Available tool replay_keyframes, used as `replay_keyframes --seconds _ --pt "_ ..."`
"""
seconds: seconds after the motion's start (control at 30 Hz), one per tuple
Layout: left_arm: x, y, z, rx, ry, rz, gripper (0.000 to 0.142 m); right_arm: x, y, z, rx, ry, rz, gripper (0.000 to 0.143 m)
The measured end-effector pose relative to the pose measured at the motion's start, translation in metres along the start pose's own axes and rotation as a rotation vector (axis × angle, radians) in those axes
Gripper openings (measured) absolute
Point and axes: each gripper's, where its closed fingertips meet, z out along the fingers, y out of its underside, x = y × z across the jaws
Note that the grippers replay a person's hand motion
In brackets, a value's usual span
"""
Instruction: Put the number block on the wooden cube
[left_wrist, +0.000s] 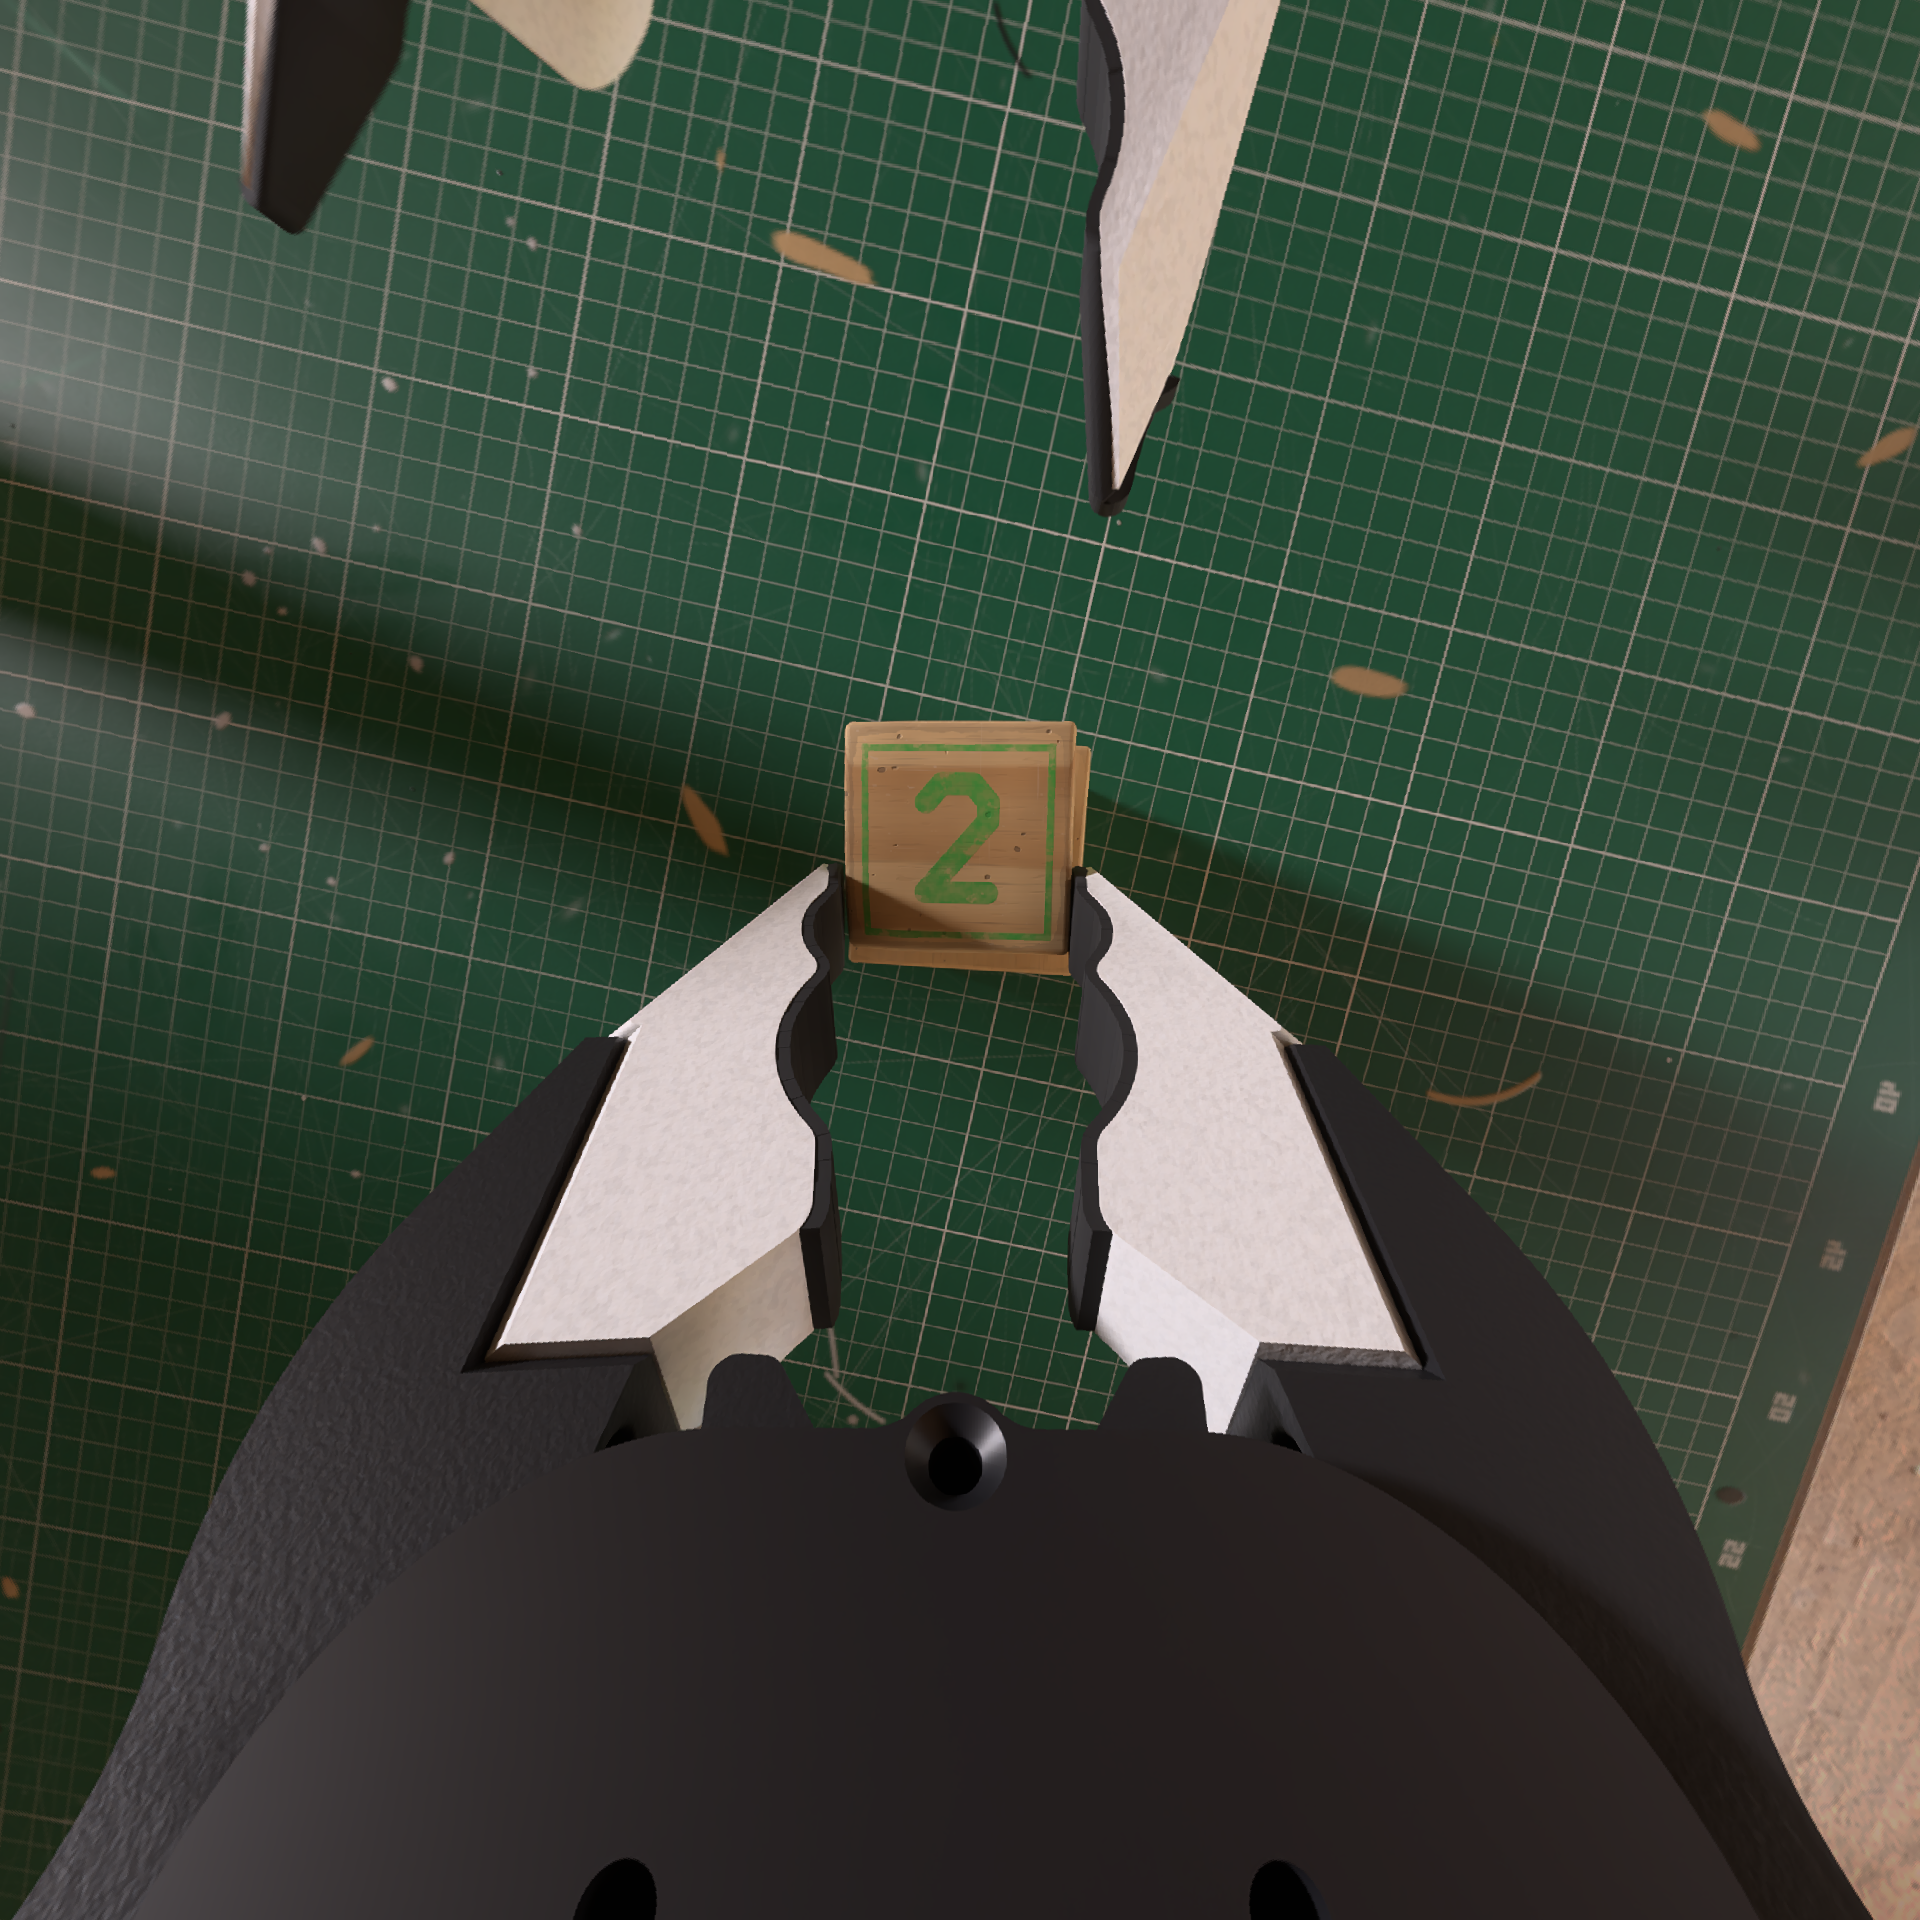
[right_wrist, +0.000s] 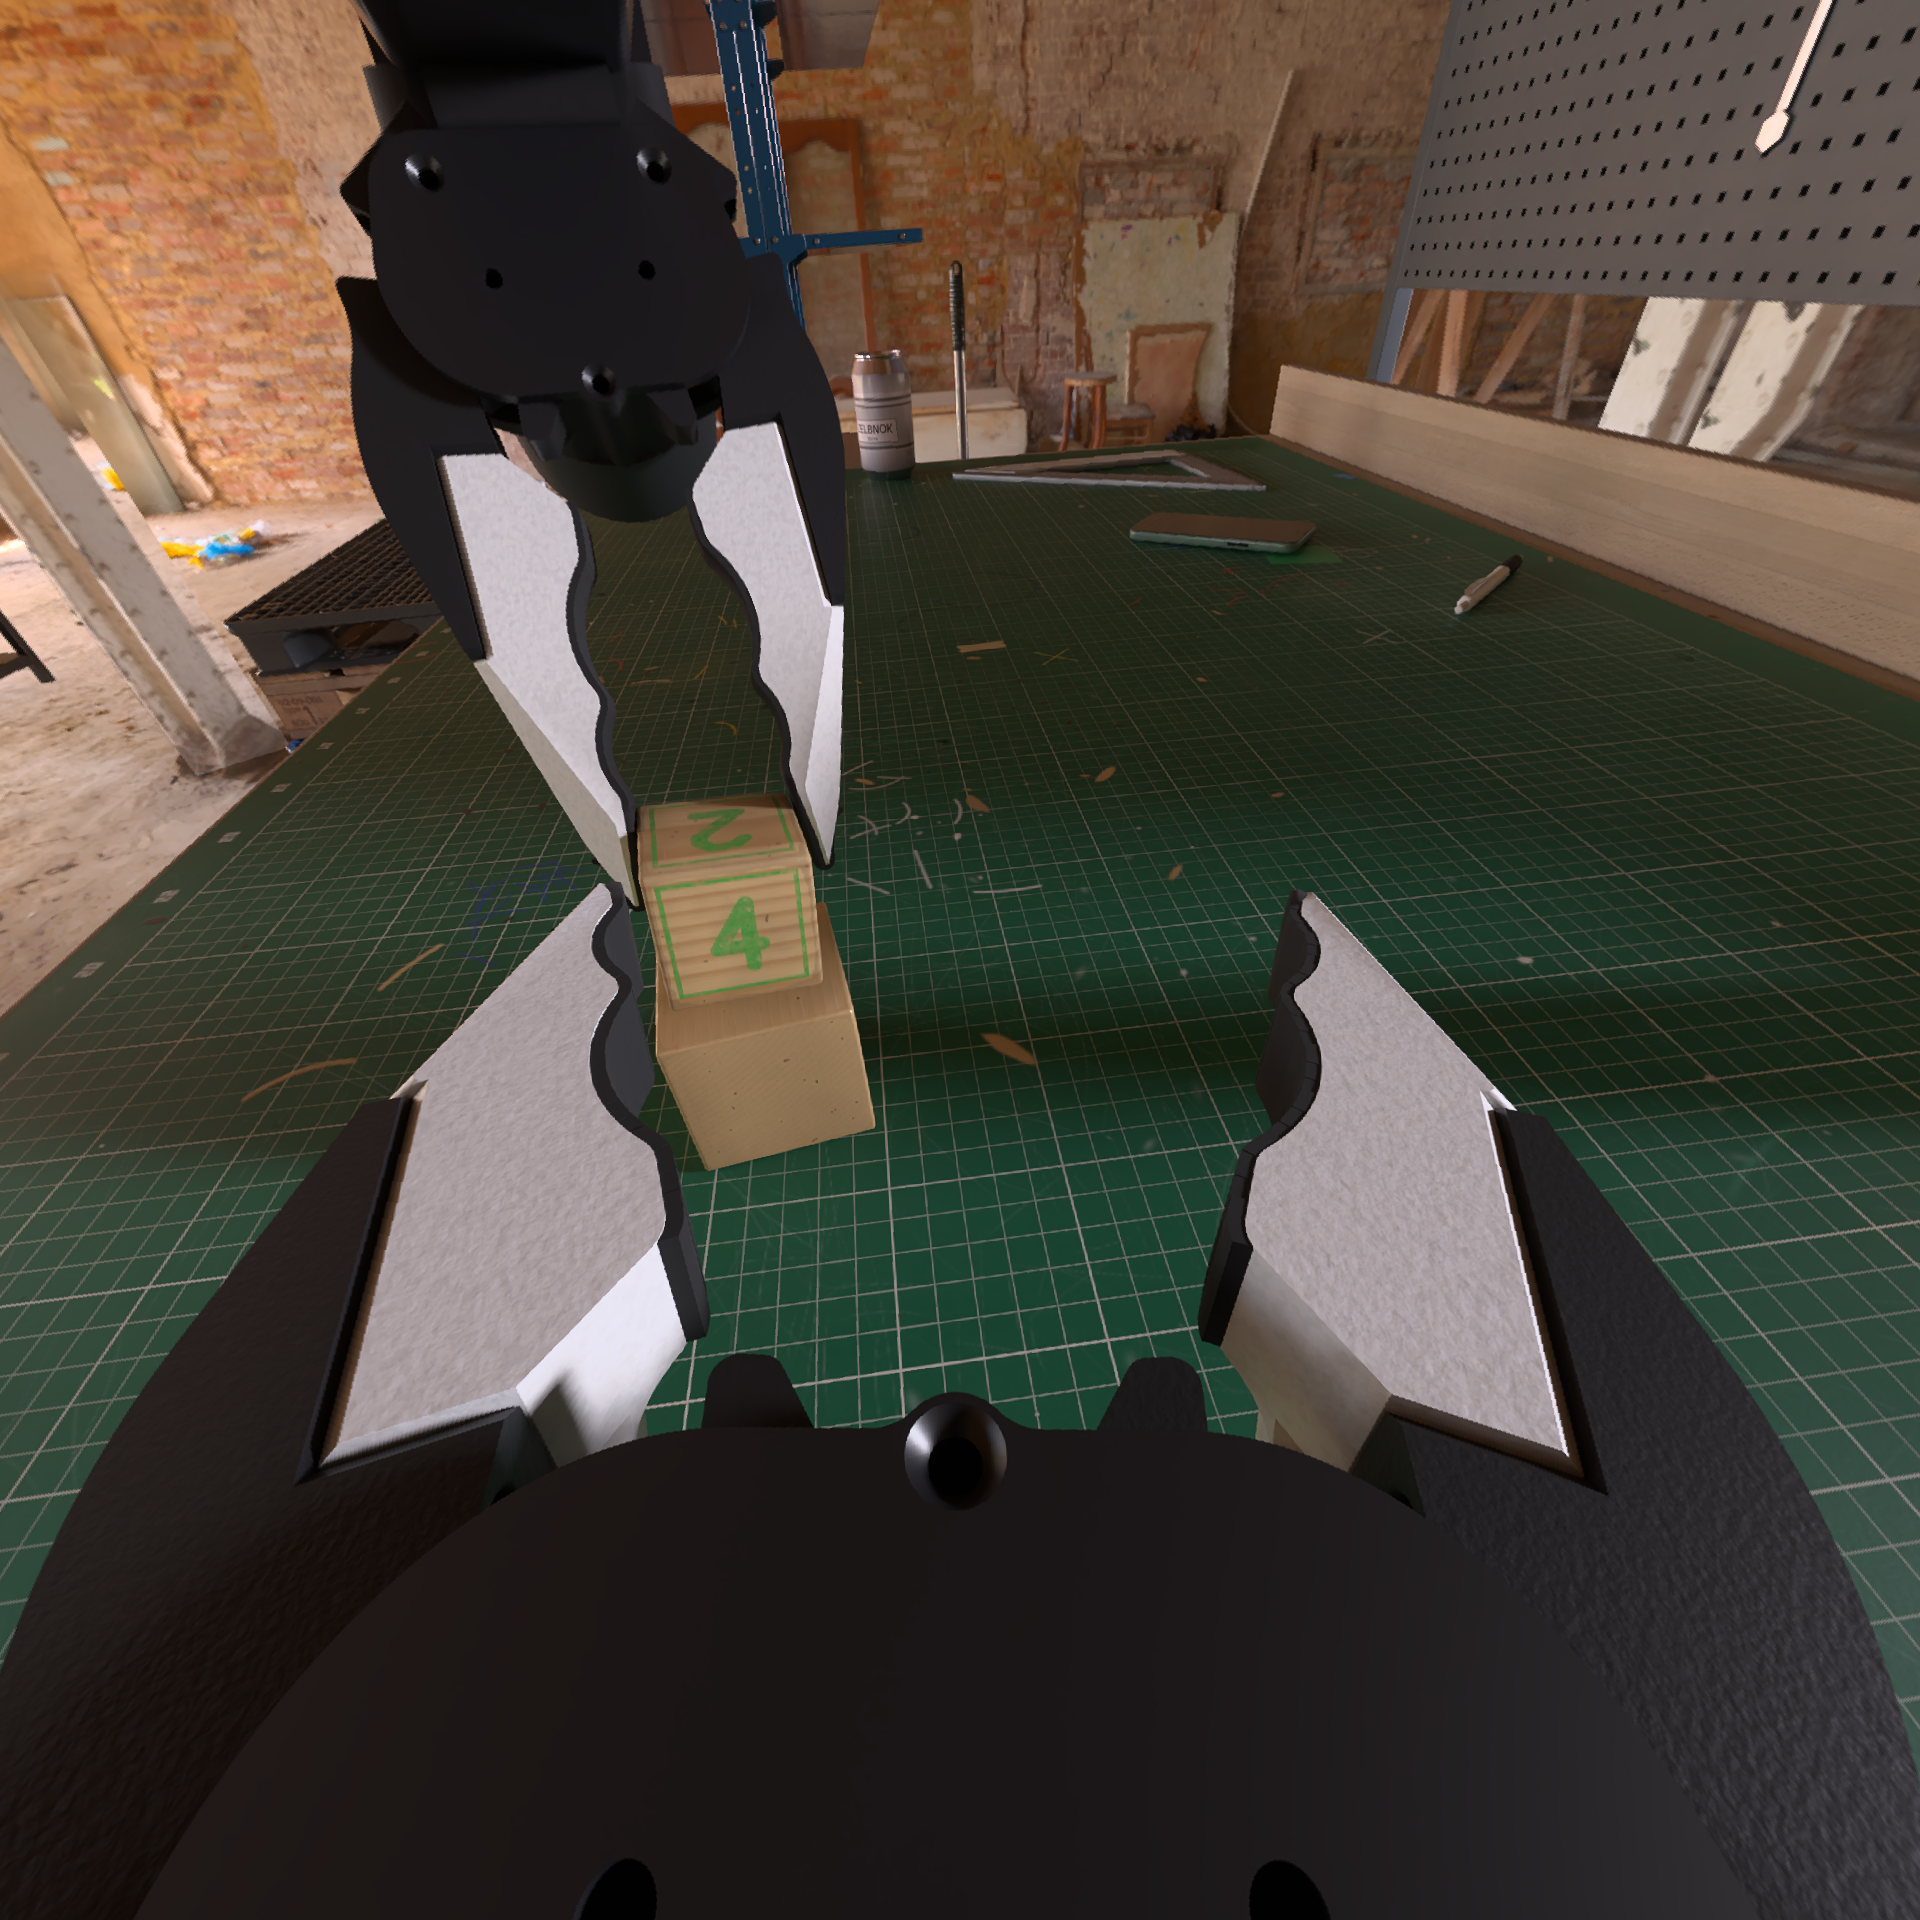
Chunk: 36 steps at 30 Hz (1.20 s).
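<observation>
Number block sits on top of the wooden cube, shifted a little toward the cube's left side, on the green gridded table. Only the right wrist view shows this stack from the side; the left wrist view looks straight down, so the block hides nearly all of the cube beneath it. The left gripper comes down from above, its fingertips pressed against two opposite sides of the block, holding it. The right gripper is spread wide and holds nothing, its left finger just beside the stack. The table's left edge lies near the stack; to the right, open mat reaches a phone and pen near the far edge.
</observation>
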Motion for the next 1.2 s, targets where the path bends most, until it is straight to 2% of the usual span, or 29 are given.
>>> replay_keyframes --seconds 0.87,1.1,1.2 --pt "0.002 0.006 0.006 -0.051 -0.037 0.074 0.043 0.002 0.003 0.000 -0.006 -0.001 0.012 0.118" --pt "0.004 0.007 0.007 -0.043 -0.032 0.076 0.060 0.002 0.003 0.000 -0.004 0.003 0.015 0.119" --pt "-0.006 0.003 -0.016 0.036 -0.083 0.045 0.066 0.003 0.002 -0.001 0.001 0.007 0.012 0.120"
